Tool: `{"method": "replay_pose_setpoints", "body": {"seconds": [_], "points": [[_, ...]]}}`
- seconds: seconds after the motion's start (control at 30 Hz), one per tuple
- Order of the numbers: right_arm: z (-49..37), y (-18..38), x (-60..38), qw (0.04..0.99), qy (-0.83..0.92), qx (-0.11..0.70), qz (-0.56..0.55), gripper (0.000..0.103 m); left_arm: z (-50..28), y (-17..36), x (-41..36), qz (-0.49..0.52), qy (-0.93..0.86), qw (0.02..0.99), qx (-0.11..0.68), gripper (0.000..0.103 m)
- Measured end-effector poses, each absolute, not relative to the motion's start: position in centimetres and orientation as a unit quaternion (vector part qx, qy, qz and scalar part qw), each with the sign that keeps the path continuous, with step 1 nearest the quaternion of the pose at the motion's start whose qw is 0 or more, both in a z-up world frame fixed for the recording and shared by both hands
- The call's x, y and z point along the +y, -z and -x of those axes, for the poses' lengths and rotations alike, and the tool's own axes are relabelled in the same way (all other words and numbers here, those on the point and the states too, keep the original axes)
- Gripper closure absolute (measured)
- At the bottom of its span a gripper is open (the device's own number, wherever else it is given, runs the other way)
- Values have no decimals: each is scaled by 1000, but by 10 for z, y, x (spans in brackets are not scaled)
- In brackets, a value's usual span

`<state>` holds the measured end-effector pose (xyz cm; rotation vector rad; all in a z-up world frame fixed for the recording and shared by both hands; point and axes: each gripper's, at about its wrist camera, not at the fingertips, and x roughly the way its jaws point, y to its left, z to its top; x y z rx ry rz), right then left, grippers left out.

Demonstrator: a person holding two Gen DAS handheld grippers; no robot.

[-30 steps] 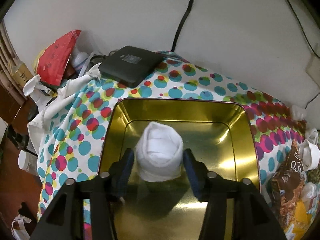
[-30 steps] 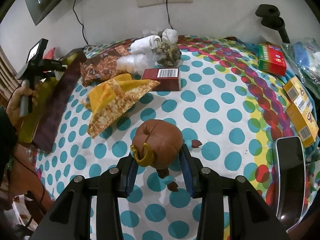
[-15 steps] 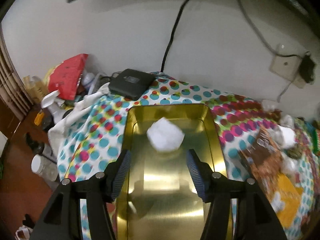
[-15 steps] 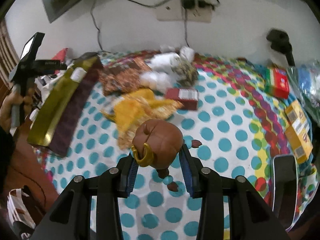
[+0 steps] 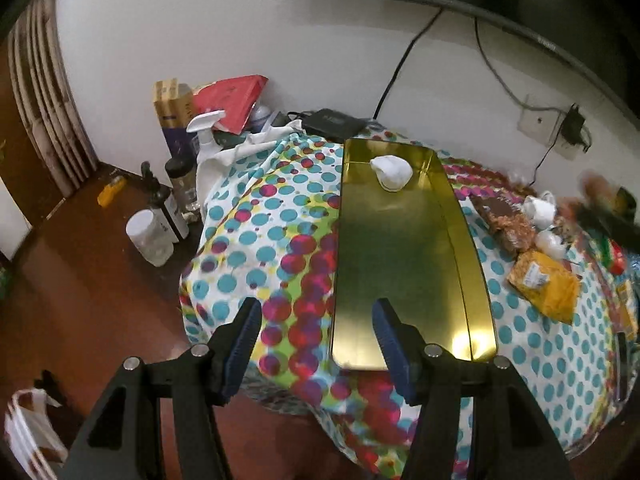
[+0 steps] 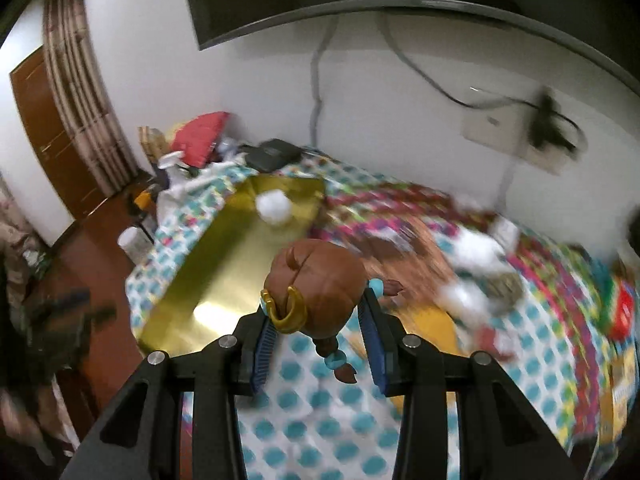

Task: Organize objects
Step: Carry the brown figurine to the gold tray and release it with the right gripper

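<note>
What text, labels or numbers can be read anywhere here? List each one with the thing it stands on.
None can be read.
Yellow packet: a white label, print too small.
Yellow and purple box: lettering too blurred.
Red bag: faint marks, unreadable.
Black box: a pale mark on its lid, unreadable.
The right wrist view is too smeared for any text.

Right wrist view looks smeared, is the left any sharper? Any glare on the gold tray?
Right wrist view: heavy motion blur over the polka-dot tablecloth and clutter; only the brown toy head in the right hand-held gripper stays sharp; bright glare on the gold tray. Left wrist view: mostly sharp, smear only at the right edge; small glare at the tray's near corner; strong fisheye bending in both.
</note>
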<state>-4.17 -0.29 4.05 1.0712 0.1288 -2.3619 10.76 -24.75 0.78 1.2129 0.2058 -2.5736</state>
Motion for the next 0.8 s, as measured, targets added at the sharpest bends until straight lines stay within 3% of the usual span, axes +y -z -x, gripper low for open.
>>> {"method": "replay_pose_setpoints", "body": {"seconds": [0.2,0.37,0.8], "points": [[94,-30,-96,291,859,80,-414,66,-130,3,-260,-422,889,168,61,44],[136,14,-161,283,832,96,-467,66,-134,14,-276,-440,879,170,73,44],[177,74,-223,246,813,151,-506,66,-123,31,-303,-452,871,174,85,44]]}}
